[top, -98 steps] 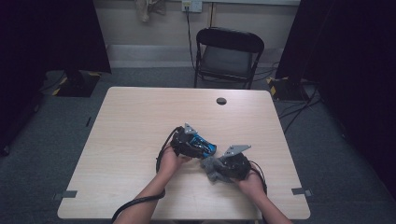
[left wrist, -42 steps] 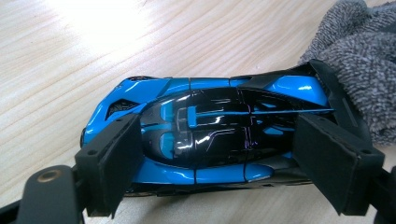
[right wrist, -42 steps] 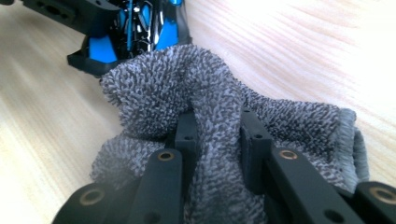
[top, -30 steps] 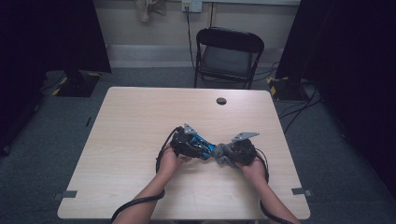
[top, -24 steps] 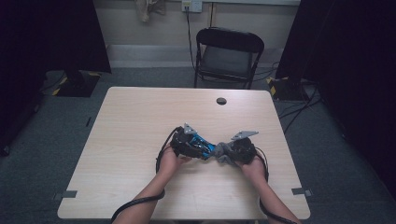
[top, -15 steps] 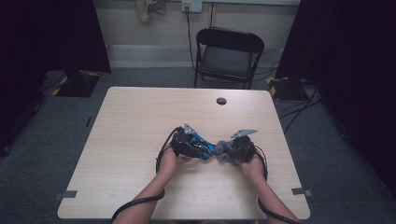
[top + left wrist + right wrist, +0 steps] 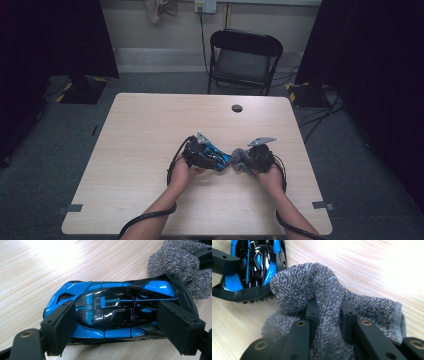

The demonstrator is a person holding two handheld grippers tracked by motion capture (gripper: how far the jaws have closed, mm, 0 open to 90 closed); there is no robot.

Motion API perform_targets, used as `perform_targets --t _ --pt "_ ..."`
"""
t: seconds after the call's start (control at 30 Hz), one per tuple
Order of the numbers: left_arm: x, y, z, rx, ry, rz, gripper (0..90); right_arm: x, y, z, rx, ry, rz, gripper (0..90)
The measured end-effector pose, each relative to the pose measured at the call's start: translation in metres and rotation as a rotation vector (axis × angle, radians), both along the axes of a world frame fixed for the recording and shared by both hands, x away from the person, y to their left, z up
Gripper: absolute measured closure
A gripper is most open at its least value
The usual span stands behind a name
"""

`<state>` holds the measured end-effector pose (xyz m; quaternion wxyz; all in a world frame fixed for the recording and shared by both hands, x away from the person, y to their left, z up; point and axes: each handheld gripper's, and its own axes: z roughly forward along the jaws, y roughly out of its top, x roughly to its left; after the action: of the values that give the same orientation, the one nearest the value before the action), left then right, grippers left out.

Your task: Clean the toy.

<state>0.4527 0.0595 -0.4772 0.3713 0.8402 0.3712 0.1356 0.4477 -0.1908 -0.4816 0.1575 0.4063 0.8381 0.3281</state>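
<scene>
blue and black, the toy car [image 7: 112, 308] lies on the table [image 7: 140, 135] towards its near edge, clamped between the left gripper [image 7: 117, 325] jaws. the right gripper [image 7: 328, 312] pinches a grey cloth [image 7: 329, 292] touching the car's rear.

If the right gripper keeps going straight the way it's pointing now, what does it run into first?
Most likely the blue toy car. The right gripper is shut on a grey cloth, and the cloth's bunched front already sits at the car's rear end, so the cloth would press the car first. Whether they touch yet is unclear.
</scene>
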Motion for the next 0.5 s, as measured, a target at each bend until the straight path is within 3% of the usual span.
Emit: perform_targets --t 0.5 --pt "0.0 -0.001 0.0 -0.001 0.005 0.002 16.7 -0.002 -0.011 0.005 0.017 -0.008 -0.012 73.8"
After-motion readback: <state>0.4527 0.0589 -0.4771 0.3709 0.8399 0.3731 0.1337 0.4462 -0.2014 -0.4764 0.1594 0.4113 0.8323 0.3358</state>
